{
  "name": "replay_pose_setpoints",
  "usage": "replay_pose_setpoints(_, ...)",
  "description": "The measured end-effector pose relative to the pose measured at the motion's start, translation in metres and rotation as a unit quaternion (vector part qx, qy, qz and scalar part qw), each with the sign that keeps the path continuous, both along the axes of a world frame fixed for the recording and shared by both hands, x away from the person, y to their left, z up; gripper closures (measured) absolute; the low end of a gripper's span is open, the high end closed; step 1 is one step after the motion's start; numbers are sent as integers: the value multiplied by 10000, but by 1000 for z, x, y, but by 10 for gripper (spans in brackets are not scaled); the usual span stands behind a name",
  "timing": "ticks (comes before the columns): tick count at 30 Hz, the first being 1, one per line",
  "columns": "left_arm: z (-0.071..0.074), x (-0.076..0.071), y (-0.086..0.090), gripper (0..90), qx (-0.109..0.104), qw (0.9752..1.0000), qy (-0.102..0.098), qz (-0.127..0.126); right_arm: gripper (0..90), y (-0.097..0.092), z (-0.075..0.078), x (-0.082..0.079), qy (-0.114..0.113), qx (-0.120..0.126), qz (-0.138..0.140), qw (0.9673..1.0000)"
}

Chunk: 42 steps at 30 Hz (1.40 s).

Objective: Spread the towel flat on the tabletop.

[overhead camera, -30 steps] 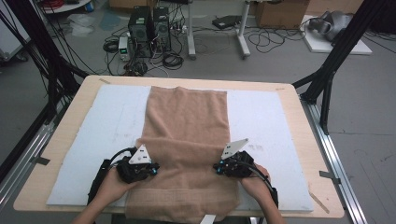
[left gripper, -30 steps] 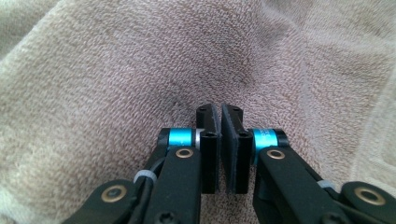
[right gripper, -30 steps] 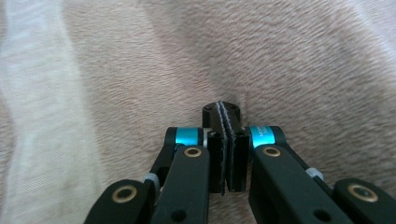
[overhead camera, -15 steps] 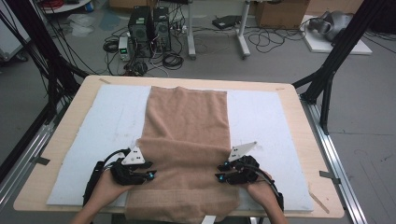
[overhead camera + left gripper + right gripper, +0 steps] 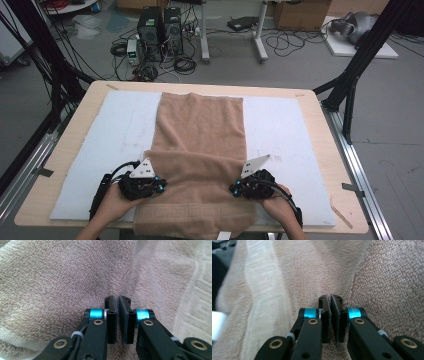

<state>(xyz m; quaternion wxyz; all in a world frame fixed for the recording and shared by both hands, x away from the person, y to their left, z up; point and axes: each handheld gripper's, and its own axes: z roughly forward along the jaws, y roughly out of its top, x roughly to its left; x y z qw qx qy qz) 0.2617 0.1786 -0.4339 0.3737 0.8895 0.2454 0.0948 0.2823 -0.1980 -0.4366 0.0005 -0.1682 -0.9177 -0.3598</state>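
Left gripper point(image 5: 159, 184) and right gripper point(image 5: 234, 189) sit at the two side edges of a tan towel point(image 5: 200, 135), jaws nearly together after just closing.

On the left, the left gripper's black jaws stand almost shut, a thin slit between them, tips pressed to looped terry pile; whether cloth is pinched there cannot be told. Blue metal collars and brass rivets mark its links, and tiny print on one collar is too small to read. The towel lies lengthwise down the middle of a white foam mat point(image 5: 115, 130) on a pale wooden table point(image 5: 320, 125), its near part folded back into a raised crosswise ridge and its near hem woven in a flatter, paler band. On the right, the right gripper's jaws are likewise almost closed against a crease.
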Motion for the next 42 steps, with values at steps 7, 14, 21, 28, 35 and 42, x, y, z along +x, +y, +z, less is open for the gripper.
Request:
replay_pose_setpoints(7,27,-29,10,850,-243,9992,-45,-327,857,0,26,-28,-121,273,448,9986)
replay_pose_setpoints(14,53,-36,19,636,-408,9980,-455,-189,698,-5,55,-33,-537,344,267,9976)
replay_pose_setpoints(21,27,-2,13,572,-408,9986,-293,159,612,-4,36,-3,-492,221,-120,9985)
replay_pose_setpoints(28,-2,7,-4,592,91,9999,-116,76,618,11,4,8,-363,-163,-91,9992)
replay_pose_setpoints(35,-8,5,-1,709,-167,9997,-136,150,716,8,-4,7,-303,75,-299,9991)
replay_pose_setpoints(42,-7,1,-3,855,-149,9997,-167,62,849,9,-3,5,-284,48,-172,9994)
